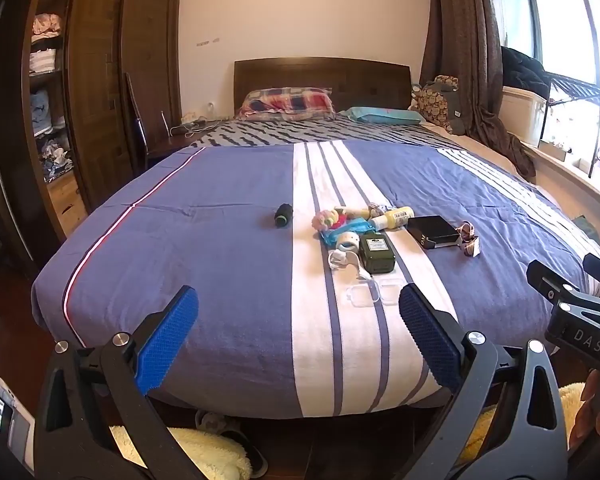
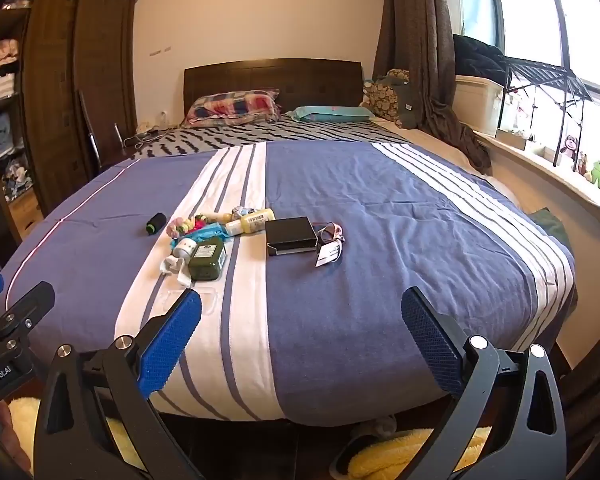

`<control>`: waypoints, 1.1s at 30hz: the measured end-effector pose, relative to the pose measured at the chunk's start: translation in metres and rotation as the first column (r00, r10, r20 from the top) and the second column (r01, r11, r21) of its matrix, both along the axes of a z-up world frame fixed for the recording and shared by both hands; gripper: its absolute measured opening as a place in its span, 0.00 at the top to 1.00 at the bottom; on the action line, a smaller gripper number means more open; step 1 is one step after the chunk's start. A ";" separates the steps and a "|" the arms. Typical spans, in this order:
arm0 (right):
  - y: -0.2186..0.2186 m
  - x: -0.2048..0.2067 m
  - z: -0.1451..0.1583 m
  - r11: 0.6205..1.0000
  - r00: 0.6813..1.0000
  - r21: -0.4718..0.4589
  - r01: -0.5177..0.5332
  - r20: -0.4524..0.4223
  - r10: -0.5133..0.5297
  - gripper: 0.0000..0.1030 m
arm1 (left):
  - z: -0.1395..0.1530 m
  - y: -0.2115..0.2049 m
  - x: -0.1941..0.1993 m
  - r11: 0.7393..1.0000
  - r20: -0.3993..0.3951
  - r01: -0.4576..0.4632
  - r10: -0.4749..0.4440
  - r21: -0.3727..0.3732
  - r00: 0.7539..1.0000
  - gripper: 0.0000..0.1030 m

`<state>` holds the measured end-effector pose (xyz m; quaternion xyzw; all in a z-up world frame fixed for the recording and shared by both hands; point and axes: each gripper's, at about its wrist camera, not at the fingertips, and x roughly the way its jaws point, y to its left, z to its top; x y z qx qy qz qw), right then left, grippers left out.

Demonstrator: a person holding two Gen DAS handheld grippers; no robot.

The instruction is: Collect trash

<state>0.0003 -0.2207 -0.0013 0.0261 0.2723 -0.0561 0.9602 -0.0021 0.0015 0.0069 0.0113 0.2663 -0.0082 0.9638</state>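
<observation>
A cluster of small items lies mid-bed on the blue and white striped blanket (image 1: 220,264): a dark green bottle (image 1: 377,254), a black box (image 1: 432,231), a yellow bottle (image 1: 394,216), a black roll (image 1: 283,215), a clear plastic case (image 1: 364,294), crumpled white paper (image 1: 340,258) and colourful wrappers (image 1: 332,220). My left gripper (image 1: 298,332) is open and empty at the bed's foot, short of the cluster. My right gripper (image 2: 300,336) is open and empty too, right of the green bottle (image 2: 208,258) and black box (image 2: 291,236).
A tagged pink item (image 2: 332,240) lies beside the box. Pillows (image 1: 288,102) and headboard are at the far end. A wooden wardrobe (image 1: 96,92) stands left, a windowsill with toys (image 2: 592,172) right. Slippers and a yellow rug (image 2: 396,452) lie under the bed's foot.
</observation>
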 end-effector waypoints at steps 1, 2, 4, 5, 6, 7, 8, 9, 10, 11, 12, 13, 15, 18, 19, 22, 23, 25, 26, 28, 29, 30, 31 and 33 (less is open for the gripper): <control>0.000 0.000 0.000 1.000 1.000 0.000 -0.001 0.000 0.001 0.03 | 0.000 0.000 0.000 1.000 0.001 0.000 0.000 0.000 1.000 0.08; -0.001 0.000 0.000 1.000 1.000 0.001 -0.001 0.001 0.001 0.03 | 0.001 0.000 0.000 1.000 0.002 0.000 0.000 0.000 1.000 0.08; -0.001 -0.001 0.001 1.000 1.000 0.003 -0.004 0.004 0.004 0.03 | 0.001 0.000 -0.001 1.000 0.003 -0.002 0.002 0.001 1.000 0.08; -0.001 -0.001 0.001 1.000 1.000 0.005 -0.004 0.006 0.004 0.03 | 0.002 0.000 0.000 1.000 0.003 -0.004 0.004 0.002 1.000 0.08; -0.001 -0.001 0.002 1.000 1.000 0.006 -0.005 0.007 0.005 0.03 | 0.002 -0.001 -0.001 1.000 0.004 -0.005 0.005 0.003 1.000 0.08; -0.002 -0.002 0.002 1.000 1.000 0.008 -0.006 0.008 0.006 0.03 | 0.002 -0.001 -0.001 1.000 0.004 -0.006 0.006 0.004 1.000 0.08; -0.002 -0.002 0.002 1.000 1.000 0.010 -0.008 0.009 0.008 0.03 | 0.003 0.000 -0.001 1.000 0.004 -0.011 0.011 0.004 1.000 0.08; -0.002 -0.002 0.002 1.000 1.000 0.011 -0.009 0.008 0.009 0.03 | 0.003 -0.001 -0.001 1.000 0.005 -0.013 0.013 0.005 1.000 0.08; -0.003 -0.002 0.002 1.000 1.000 0.012 -0.010 0.007 0.010 0.03 | 0.003 0.000 -0.002 1.000 0.006 -0.014 0.014 0.006 1.000 0.08; -0.003 -0.002 0.003 1.000 1.000 0.014 -0.010 0.008 0.009 0.03 | 0.003 0.000 -0.002 1.000 0.007 -0.016 0.016 0.006 1.000 0.08; -0.003 -0.002 0.003 1.000 1.000 0.015 -0.009 0.009 0.009 0.03 | 0.004 -0.001 -0.003 1.000 0.008 -0.018 0.018 0.006 1.000 0.08; -0.003 -0.002 0.003 1.000 1.000 0.014 -0.010 0.010 0.010 0.03 | 0.005 -0.001 -0.003 1.000 0.010 -0.019 0.019 0.005 1.000 0.08; -0.003 -0.003 0.003 1.000 1.000 0.014 -0.012 0.013 0.012 0.03 | 0.005 -0.001 -0.004 1.000 0.012 -0.018 0.018 0.006 1.000 0.08; -0.003 -0.004 0.003 1.000 1.000 0.015 -0.014 0.014 0.014 0.03 | 0.005 -0.002 -0.004 1.000 0.014 -0.018 0.018 0.005 1.000 0.08; -0.002 -0.004 0.003 1.000 1.000 0.016 -0.014 0.014 0.014 0.03 | 0.005 -0.002 -0.004 1.000 0.014 -0.019 0.019 0.005 1.000 0.08; -0.002 -0.004 0.003 1.000 1.000 0.016 -0.016 0.015 0.016 0.03 | 0.005 -0.002 -0.004 1.000 0.014 -0.020 0.020 0.004 1.000 0.08; -0.002 -0.004 0.004 1.000 1.000 0.016 -0.017 0.016 0.017 0.03 | 0.005 -0.002 -0.004 1.000 0.014 -0.020 0.020 0.005 1.000 0.08; -0.002 -0.003 0.003 1.000 1.000 0.016 -0.019 0.016 0.019 0.03 | 0.005 -0.001 -0.004 1.000 0.014 -0.020 0.020 0.006 1.000 0.08; -0.002 -0.003 0.003 1.000 1.000 0.017 -0.018 0.015 0.018 0.03 | 0.005 -0.002 -0.004 1.000 0.013 -0.020 0.020 0.007 1.000 0.08; -0.002 -0.003 0.003 1.000 1.000 0.018 -0.018 0.015 0.018 0.03 | 0.006 -0.001 -0.005 1.000 0.014 -0.021 0.021 0.006 1.000 0.08; -0.002 -0.003 0.003 1.000 1.000 0.018 -0.018 0.016 0.017 0.03 | 0.006 -0.001 -0.005 1.000 0.014 -0.021 0.021 0.006 1.000 0.08; -0.002 -0.003 0.003 1.000 1.000 0.018 -0.018 0.016 0.018 0.03 | 0.006 -0.001 -0.005 1.000 0.014 -0.021 0.021 0.006 1.000 0.08; -0.001 -0.003 0.003 1.000 1.000 0.018 -0.017 0.016 0.017 0.03 | 0.006 -0.001 -0.005 1.000 0.015 -0.021 0.021 0.006 1.000 0.08; -0.002 -0.004 0.004 1.000 1.000 0.019 -0.018 0.016 0.018 0.03 | 0.006 -0.001 -0.005 1.000 0.015 -0.020 0.020 0.006 1.000 0.08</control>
